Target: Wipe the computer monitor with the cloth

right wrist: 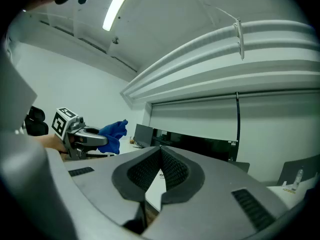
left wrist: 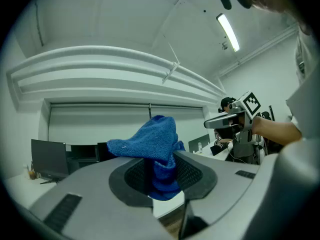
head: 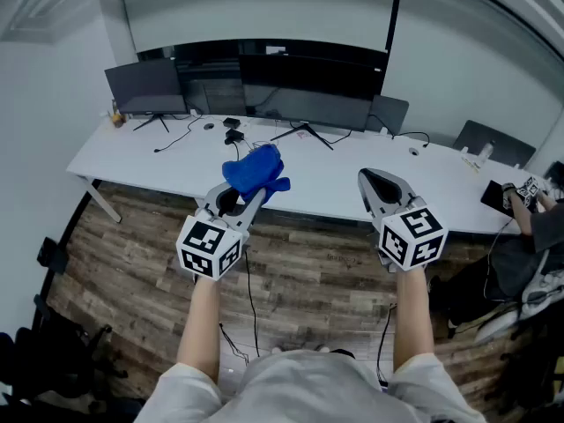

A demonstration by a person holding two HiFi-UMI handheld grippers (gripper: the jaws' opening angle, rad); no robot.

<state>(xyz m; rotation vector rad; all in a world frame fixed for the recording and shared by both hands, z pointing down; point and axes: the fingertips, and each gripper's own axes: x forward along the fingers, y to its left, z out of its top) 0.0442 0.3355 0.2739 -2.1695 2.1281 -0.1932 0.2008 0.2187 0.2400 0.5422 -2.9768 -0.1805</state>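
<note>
On the right end of the white desk (head: 335,186) stands a small bottle (right wrist: 299,177). It is too small for us to tell what is in it.

We hold the left gripper (left wrist: 162,183) above the front edge of the desk, over the wooden floor (head: 308,267). Its jaws are closed on the blue cloth (head: 254,173), with only the thickness of the fabric between the two dark pads. One fold of the cloth is pinched between them, and the rest of it rises above the jaws in a loose bunch.

We hold the right gripper (right wrist: 160,170) at about the same height, also in front of the desk and well apart from the left one. Its jaws are pressed together, the ribbed pads meet at the tips, and nothing is between them. It touches nothing.

The wide dark monitor (head: 308,82) stands at the back of the desk, near the middle, against the wall. A smaller monitor (head: 145,86) stands at the left end of the desk. Black cables (head: 181,137) lie on the desk in front of both screens. The cloth is well apart from the wide monitor, on the near side of the desk. A person (head: 529,236) sits at the right end of the desk.
</note>
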